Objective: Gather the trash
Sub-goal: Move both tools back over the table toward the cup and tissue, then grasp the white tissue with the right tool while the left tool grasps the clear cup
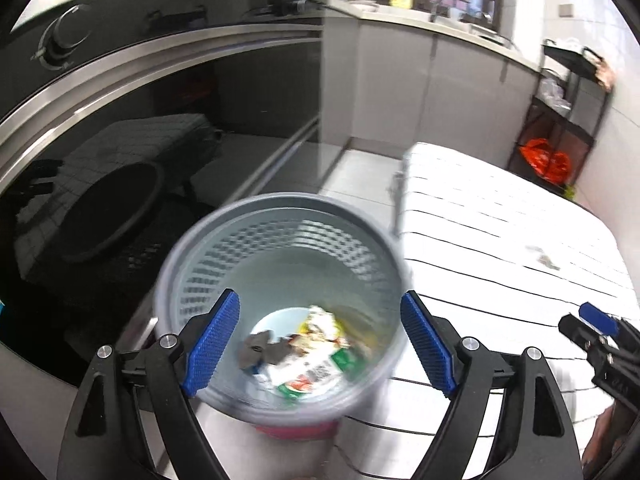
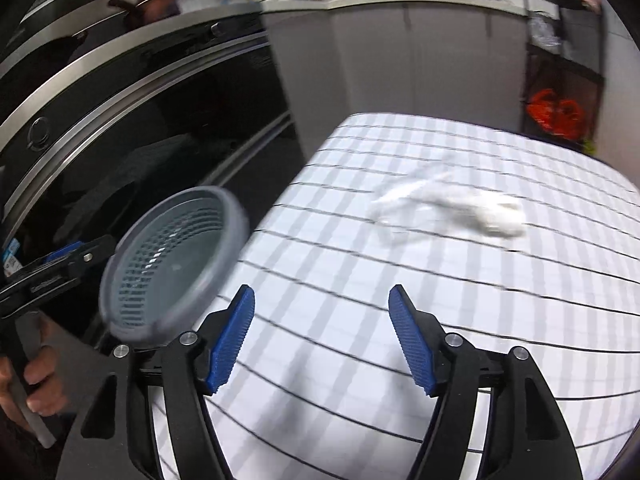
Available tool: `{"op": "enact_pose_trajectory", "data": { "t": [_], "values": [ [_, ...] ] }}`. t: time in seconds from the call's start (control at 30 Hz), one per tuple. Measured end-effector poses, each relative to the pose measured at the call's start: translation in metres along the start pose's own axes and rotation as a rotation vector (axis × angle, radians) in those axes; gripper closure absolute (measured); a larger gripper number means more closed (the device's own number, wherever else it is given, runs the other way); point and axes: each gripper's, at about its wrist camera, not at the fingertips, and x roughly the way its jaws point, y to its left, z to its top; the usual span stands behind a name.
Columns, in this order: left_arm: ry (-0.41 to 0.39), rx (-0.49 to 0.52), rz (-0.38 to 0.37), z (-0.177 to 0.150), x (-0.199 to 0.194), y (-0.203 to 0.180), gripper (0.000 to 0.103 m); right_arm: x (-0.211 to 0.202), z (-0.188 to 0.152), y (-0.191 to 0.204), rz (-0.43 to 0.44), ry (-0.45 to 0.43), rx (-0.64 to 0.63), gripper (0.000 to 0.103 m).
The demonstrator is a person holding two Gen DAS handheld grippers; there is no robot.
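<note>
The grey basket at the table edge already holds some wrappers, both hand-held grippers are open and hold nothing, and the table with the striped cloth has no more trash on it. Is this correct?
Not quite: the table is not clear. The right wrist view shows crumpled white trash lying on the cloth. The rest stands: the grey basket holds wrappers, and the left hand-held gripper and right hand-held gripper are open, holding nothing.

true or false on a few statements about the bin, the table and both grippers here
1. The grey bin already holds wrappers. True.
2. The left gripper is clamped on the bin's rim. False: its jaws stand open over the bin, holding nothing.
3. White crumpled trash lies on the checked tablecloth. True.
4. The right gripper carries that trash. False: its jaws are open and empty, the trash lies ahead.
5. The bin stands in the middle of the table. False: at its edge, beside the dark oven.
</note>
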Motion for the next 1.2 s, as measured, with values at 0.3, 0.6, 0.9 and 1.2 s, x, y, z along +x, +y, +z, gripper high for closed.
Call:
{"op": "enact_pose_trajectory", "data": {
  "t": [0.3, 0.6, 0.9, 1.2],
  "values": [
    [-0.027, 0.088, -0.069, -0.007, -0.009, -0.067, 0.017, -0.021, 0.007, -0.082, -0.111, -0.012, 0.059, 0.034],
    [-0.015, 0.122, -0.117, 0.013, 0.016, -0.13, 0.017, 0.004, 0.026, -0.125, -0.121, -0.005, 0.041, 0.034],
    [0.006, 0.167, -0.099, 0.016, 0.053, -0.159, 0.017, 0.056, 0.05, -0.132, -0.13, 0.036, -0.098, 0.034],
    [0.04, 0.189, -0.098, 0.012, 0.068, -0.161, 0.017, 0.106, 0.062, -0.142, -0.093, 0.114, -0.179, 0.034]
  ]
}}
